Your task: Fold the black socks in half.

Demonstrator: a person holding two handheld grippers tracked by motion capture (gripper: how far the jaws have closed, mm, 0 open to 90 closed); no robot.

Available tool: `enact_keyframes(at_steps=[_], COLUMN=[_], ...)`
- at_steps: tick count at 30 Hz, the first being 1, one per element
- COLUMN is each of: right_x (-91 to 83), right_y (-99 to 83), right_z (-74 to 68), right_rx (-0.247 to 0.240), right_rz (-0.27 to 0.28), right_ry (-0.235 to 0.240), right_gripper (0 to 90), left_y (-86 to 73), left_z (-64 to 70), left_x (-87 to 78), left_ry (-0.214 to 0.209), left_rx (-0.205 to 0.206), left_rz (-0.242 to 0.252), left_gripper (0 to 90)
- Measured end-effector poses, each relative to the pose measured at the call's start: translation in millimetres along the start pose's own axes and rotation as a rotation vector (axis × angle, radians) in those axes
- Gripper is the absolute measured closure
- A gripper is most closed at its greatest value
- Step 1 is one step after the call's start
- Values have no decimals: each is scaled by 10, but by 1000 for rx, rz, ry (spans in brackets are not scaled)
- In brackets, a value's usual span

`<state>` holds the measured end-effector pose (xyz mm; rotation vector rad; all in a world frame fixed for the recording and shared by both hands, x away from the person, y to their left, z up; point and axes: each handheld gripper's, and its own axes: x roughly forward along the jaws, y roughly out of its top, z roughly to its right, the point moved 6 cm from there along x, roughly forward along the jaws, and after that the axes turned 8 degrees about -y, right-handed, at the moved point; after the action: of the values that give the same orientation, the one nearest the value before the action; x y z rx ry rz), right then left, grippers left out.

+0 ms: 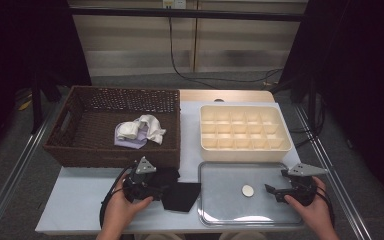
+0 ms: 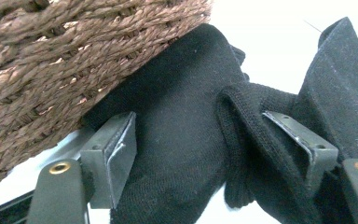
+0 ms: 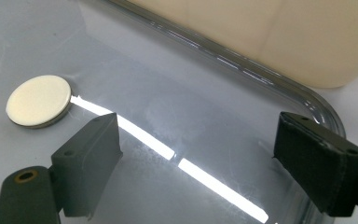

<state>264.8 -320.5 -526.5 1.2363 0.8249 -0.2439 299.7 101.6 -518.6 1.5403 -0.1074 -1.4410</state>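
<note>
Pale table on a grey floor, dark curtains at both sides, light wall panels behind. On it stood a brown wicker basket holding pale cloths, a cream divided box and a metal tray.

Left gripper: jaws wide, set on either side of a fold of black cloth; whether the pads pressed it could not be told. The cloth lay just against the basket's front wall.

Right gripper: jaws wide, empty, over the tray near a small white disc.
</note>
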Motion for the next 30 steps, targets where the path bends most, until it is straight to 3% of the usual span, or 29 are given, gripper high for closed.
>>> enact_keyframes(at_steps=[6,8,11,18,30], right_x=[-17,-23,-31,30,211], right_y=[21,62,156,349,628], right_z=[-37,-86,-208,-565,-1019], right_rx=[6,-15,-59,-129,-225], right_rz=[5,15,17,29,23], right_ry=[23,35,59,182,277], right_gripper=[146,147,158,237,290], left_y=[1,2,0,0,-31], left_z=[2,6,16,38,94], left_x=[0,-1,-4,-54,-260], left_ry=[7,7,8,5,16], left_rx=[0,1,0,-2,-6], left_rz=[-1,0,4,6,22], left_gripper=[272,272,276,321,469])
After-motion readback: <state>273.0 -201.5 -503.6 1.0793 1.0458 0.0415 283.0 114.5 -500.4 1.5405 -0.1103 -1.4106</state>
